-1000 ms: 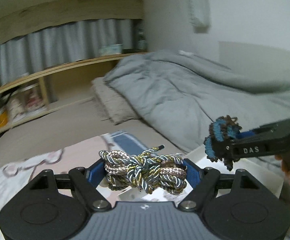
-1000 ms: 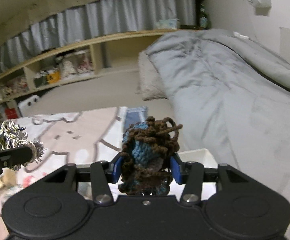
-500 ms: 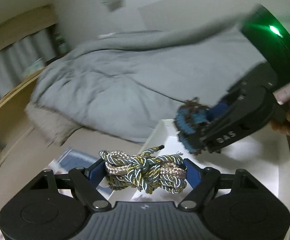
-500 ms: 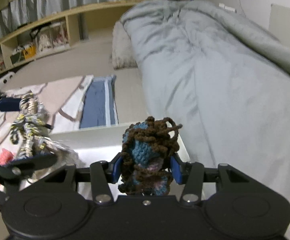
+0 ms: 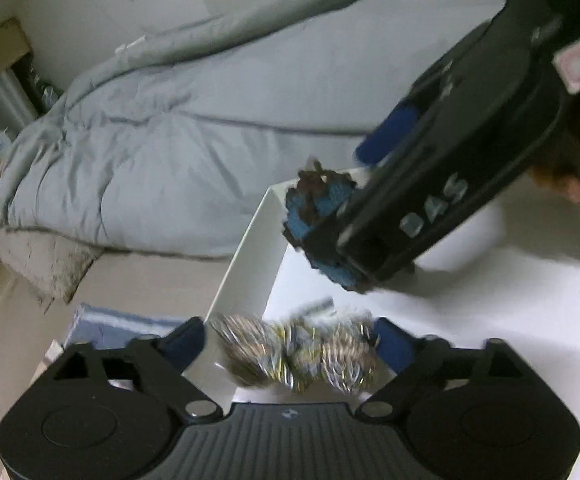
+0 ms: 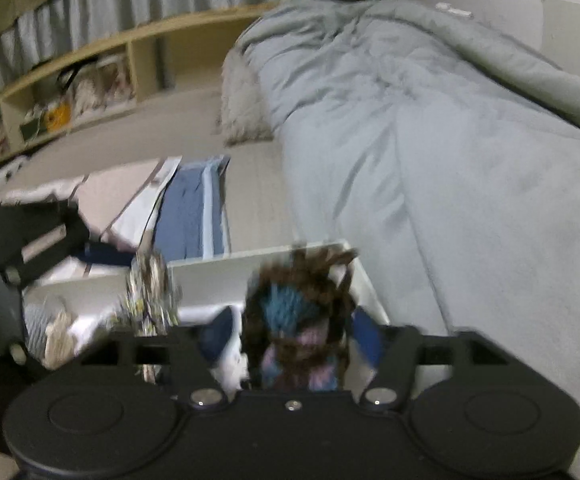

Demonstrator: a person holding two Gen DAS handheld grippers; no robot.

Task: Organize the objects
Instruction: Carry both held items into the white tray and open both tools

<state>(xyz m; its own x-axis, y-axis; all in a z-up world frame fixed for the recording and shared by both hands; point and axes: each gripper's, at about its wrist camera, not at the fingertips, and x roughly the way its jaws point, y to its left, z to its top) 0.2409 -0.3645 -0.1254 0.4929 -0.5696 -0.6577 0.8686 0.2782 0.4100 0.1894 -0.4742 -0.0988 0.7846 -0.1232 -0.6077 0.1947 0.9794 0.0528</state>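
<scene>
Left wrist view: your left tool (image 5: 290, 340) has just been opening, rope knot (image 5: 293, 354) loose between its pads over the white box (image 5: 250, 256). Right tool (image 6: 293, 328), at 1 o'clock, likewise frees the crocheted piece (image 6: 297, 328). Withdraw both straight up.

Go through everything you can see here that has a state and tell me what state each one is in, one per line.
Left gripper: jaws just opened, a gap on one side of the rope.
Knotted rope bundle: blurred, loose between the jaws over the bin.
Right gripper: jaws just opened.
Crocheted blue-and-brown piece: blurred, between the open jaws.
White bin: open-topped.
Grey duvet: rumpled.
</scene>
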